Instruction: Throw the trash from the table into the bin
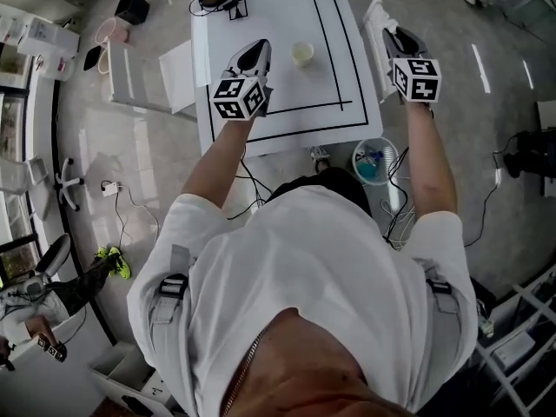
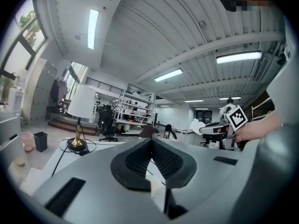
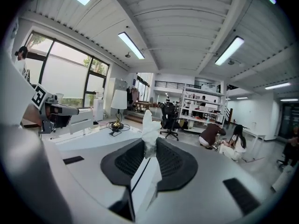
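Just off the white, black-lined worktop [image 1: 278, 24], the right gripper [image 1: 396, 36] grasps a crumpled white tissue [image 3: 150, 132] in its jaws. The left gripper [image 1: 254, 50], jaws clenched empty, hovers beside a small cream cup [image 1: 302, 53]. A round white bin [image 1: 355, 160] stands on the floor.

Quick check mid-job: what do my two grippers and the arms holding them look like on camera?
The left gripper and right gripper are light grey moulded shells, each carrying a white cube with black square markers. Their fingers are black with ribbed pads. The arms are bare below the short sleeves of a white T-shirt.
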